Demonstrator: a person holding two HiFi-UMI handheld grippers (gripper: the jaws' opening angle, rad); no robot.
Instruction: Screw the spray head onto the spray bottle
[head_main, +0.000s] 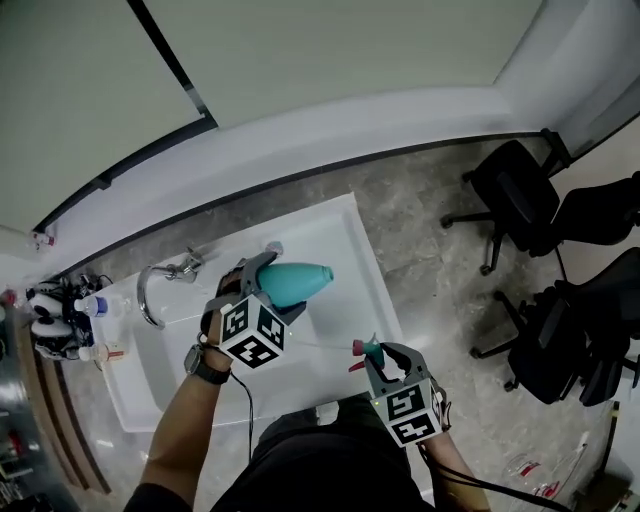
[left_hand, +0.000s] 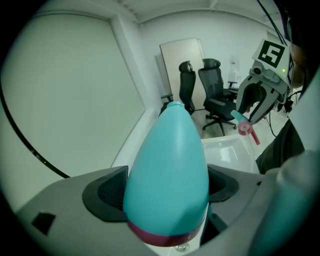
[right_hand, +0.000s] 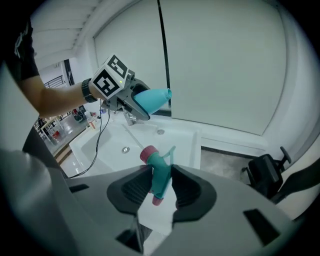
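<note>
Left tongs (left_hand: 165, 191): you have them clenched on the broad lower body of the spray bottle (left_hand: 167, 170), one dark pad pressed to each flank. The bottle is teal and tapers to a narrow open neck that points away from the tongs; a magenta band rings it just behind the pads. In the head view these tongs (head_main: 272, 290) carry the bottle (head_main: 300, 283) in the air above the middle of the sink (head_main: 345, 215).

Right tongs (right_hand: 162, 182): you have them clamped on the spray head (right_hand: 159, 174), its teal stem pinched between the two pads, the pink collar standing above them and a pink tip showing below. Seen from the head view, these tongs (head_main: 385, 360) hold the spray head (head_main: 368, 351) above the sink's near right edge, clear of the bottle; the two parts are near each other but do not touch.

Surroundings: the faucet (head_main: 160, 285) stands at the sink's left side. Small bottles (head_main: 95, 305) sit on the counter (head_main: 75, 430) left of the sink. Black office chairs (head_main: 520, 200) stand on the floor, well to the sink's right.
</note>
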